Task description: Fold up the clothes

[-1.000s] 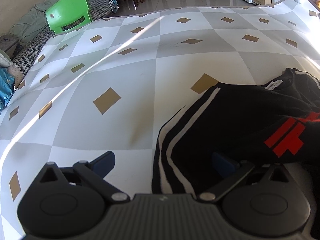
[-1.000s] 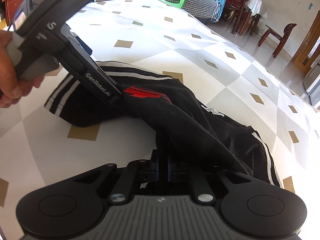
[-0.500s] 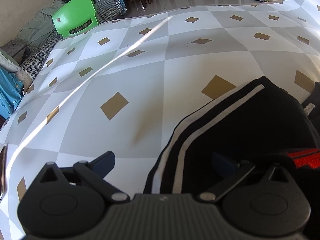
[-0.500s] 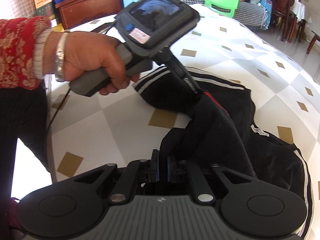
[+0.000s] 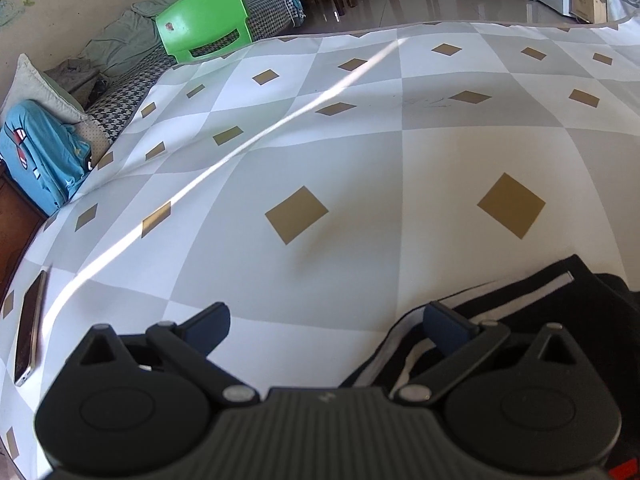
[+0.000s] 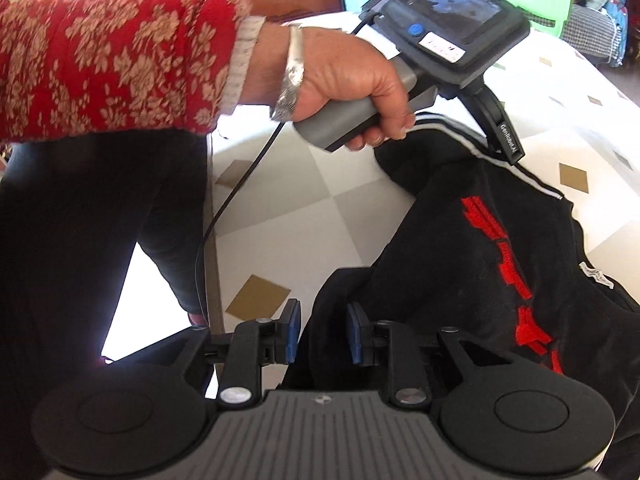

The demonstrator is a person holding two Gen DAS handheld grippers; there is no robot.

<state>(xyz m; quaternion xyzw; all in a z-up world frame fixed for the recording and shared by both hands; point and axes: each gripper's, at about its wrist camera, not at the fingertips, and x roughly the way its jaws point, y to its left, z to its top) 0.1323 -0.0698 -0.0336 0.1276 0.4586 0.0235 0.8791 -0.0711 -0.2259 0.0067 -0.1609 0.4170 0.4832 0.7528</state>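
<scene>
Black cloth of the garment (image 6: 472,280) bunches between the blue pads of the right gripper (image 6: 322,334), whose jaws are opening, the left pad clear of the fabric and the right one just at it, so the hold is released. The garment, with red print and white stripes, lies crumpled on the checked tablecloth (image 5: 360,168). Beyond, a hand (image 6: 340,76) in a red floral sleeve (image 6: 112,68) holds the left gripper (image 5: 326,326), spread wide and empty beside the striped edge; farther off stands a green chair (image 5: 204,20).
</scene>
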